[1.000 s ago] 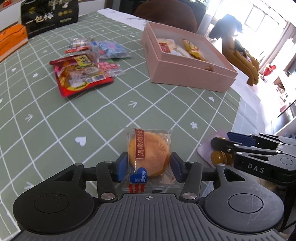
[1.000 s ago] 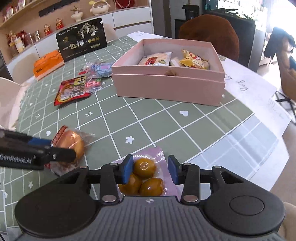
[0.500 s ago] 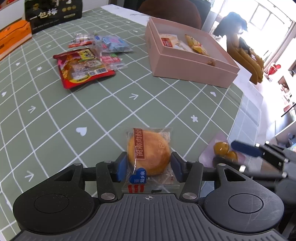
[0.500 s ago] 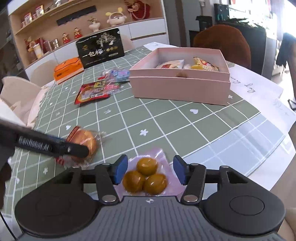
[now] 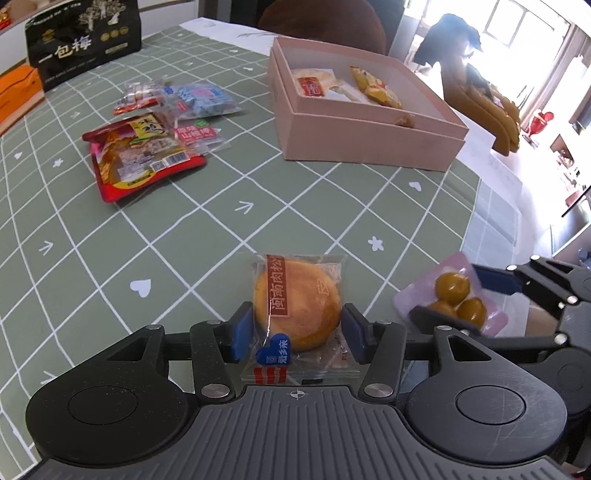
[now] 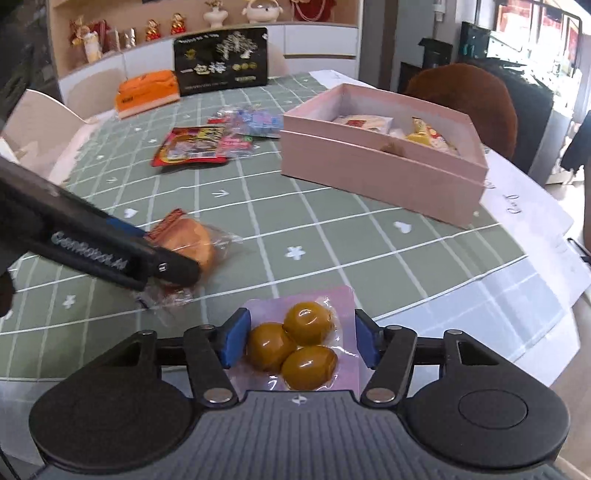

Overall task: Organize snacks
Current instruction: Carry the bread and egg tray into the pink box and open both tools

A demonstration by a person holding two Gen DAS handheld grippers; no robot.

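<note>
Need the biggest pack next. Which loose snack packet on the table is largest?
The red packet, nearer the camera than the small blue one and pink one.

Green grid tablecloth (image 5: 221,236), brown chair (image 6: 476,96), shelf (image 6: 207,22), bright window (image 5: 517,22)

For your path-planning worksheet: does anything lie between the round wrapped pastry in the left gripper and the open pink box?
Nothing visible does. Between the round wrapped pastry and the open pink cardboard box lies only bare green checked tablecloth; the loose snack packets sit off to the left.
</note>
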